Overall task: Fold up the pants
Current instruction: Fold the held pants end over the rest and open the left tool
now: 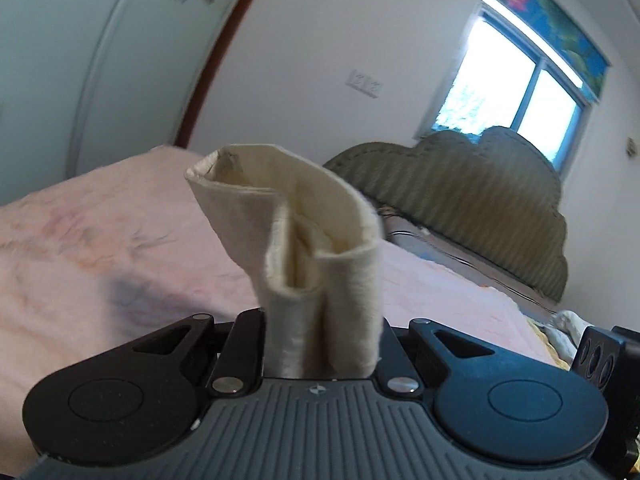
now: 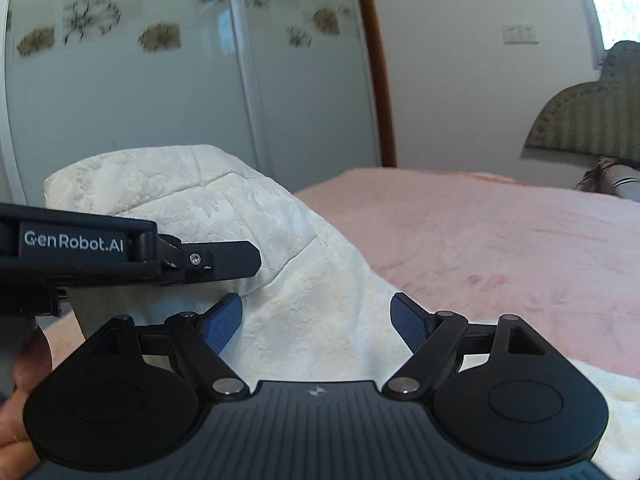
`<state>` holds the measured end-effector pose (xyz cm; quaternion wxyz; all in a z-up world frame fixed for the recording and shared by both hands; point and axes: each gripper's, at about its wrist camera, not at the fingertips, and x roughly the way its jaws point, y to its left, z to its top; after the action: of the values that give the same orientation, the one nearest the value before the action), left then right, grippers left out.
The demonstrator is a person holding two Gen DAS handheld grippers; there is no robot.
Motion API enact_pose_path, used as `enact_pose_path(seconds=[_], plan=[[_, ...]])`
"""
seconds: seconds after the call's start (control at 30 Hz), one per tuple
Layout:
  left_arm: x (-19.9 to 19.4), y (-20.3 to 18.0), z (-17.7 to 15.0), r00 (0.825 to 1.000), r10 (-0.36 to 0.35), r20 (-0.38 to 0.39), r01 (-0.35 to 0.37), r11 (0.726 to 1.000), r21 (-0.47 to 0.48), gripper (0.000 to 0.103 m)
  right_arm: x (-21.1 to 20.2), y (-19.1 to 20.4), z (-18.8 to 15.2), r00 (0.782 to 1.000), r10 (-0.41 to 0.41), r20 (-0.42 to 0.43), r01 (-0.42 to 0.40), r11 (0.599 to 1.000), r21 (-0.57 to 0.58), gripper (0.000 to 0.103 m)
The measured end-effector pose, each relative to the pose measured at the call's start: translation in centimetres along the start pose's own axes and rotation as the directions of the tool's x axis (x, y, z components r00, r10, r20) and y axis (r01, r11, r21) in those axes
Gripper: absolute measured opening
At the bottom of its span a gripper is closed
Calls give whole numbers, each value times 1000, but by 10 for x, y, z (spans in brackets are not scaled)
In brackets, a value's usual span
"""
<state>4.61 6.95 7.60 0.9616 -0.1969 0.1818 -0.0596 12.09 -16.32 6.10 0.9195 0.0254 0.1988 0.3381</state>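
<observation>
The cream-white pants (image 2: 224,216) hang lifted above the pink bed (image 2: 500,240). In the left wrist view a bunched, hemmed edge of the pants (image 1: 304,248) sticks up out of my left gripper (image 1: 320,344), which is shut on it. In the right wrist view the left gripper (image 2: 224,260) shows from the side at left, holding the cloth up. My right gripper (image 2: 318,320) is open, its blue pads (image 2: 224,316) on either side of the hanging cloth, not pinching it.
A pink blanket (image 1: 100,240) covers the bed. A green striped headboard (image 1: 480,200) stands at the far right under a window (image 1: 516,92). Sliding wardrobe doors with flower prints (image 2: 160,80) stand behind the bed. A person's hand (image 2: 16,420) shows at lower left.
</observation>
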Motion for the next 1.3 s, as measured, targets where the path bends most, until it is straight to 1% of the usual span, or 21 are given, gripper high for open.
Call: enact_pose_path(seconds=[0.07, 0.17, 0.27, 0.37, 0.43, 0.53, 0.67, 0.77, 0.87, 0.9, 0.93, 1.0, 1.07, 1.1, 1.13, 1.17, 1.2, 1.27, 1.3], plan=[[1, -25, -3, 999, -40, 7, 39, 998, 48, 12, -23, -13, -1, 999, -27, 44, 26, 999, 24, 82], [7, -61, -11, 995, -102, -5, 102, 989, 108, 13, -55, -35, -5, 994, -61, 96, 54, 996, 73, 82], [13, -95, -24, 986, -161, -35, 165, 974, 158, 14, -86, -58, -11, 983, -126, 131, 111, 988, 110, 82], [28, -123, -39, 973, -214, -82, 226, 953, 203, 14, -110, -82, -21, 972, -184, 142, 162, 974, 157, 82], [41, -140, -52, 964, -235, -125, 258, 940, 224, 15, -121, -99, -29, 967, -216, 133, 188, 962, 198, 82], [61, -162, -72, 956, -238, -174, 279, 922, 268, 15, -137, -123, -44, 956, -274, 101, 243, 938, 247, 82], [75, -185, -98, 951, -233, -201, 290, 897, 334, 16, -149, -145, -62, 944, -326, 56, 297, 909, 293, 82], [81, -197, -114, 950, -228, -215, 295, 880, 373, 16, -154, -156, -72, 937, -349, 34, 323, 897, 301, 82], [95, -209, -127, 940, -229, -253, 313, 873, 375, 19, -154, -165, -77, 931, -366, 4, 348, 890, 295, 82], [100, -211, -132, 936, -230, -266, 320, 872, 370, 23, -155, -168, -80, 928, -372, -11, 359, 886, 295, 82], [105, -211, -136, 931, -231, -283, 326, 874, 360, 24, -154, -170, -82, 924, -382, -30, 373, 880, 293, 82], [118, -212, -146, 918, -226, -327, 337, 879, 338, 25, -156, -174, -88, 906, -417, -74, 420, 860, 290, 82], [125, -210, -152, 907, -225, -357, 348, 876, 332, 27, -163, -178, -94, 887, -448, -109, 460, 842, 282, 83], [128, -210, -155, 900, -230, -371, 360, 872, 333, 33, -169, -180, -97, 875, -468, -125, 483, 830, 278, 83], [130, -210, -157, 887, -244, -392, 381, 866, 324, 37, -175, -181, -100, 862, -488, -140, 507, 817, 274, 83], [131, -208, -158, 872, -264, -412, 405, 861, 306, 49, -180, -182, -103, 847, -508, -156, 531, 804, 267, 84], [131, -207, -158, 857, -283, -431, 428, 857, 288, 63, -186, -183, -105, 833, -528, -168, 554, 790, 264, 84], [129, -204, -155, 820, -328, -469, 475, 847, 239, 76, -198, -185, -108, 800, -569, -191, 600, 759, 254, 84], [127, -202, -153, 796, -352, -493, 502, 838, 212, 78, -203, -187, -107, 775, -600, -199, 632, 737, 240, 84]])
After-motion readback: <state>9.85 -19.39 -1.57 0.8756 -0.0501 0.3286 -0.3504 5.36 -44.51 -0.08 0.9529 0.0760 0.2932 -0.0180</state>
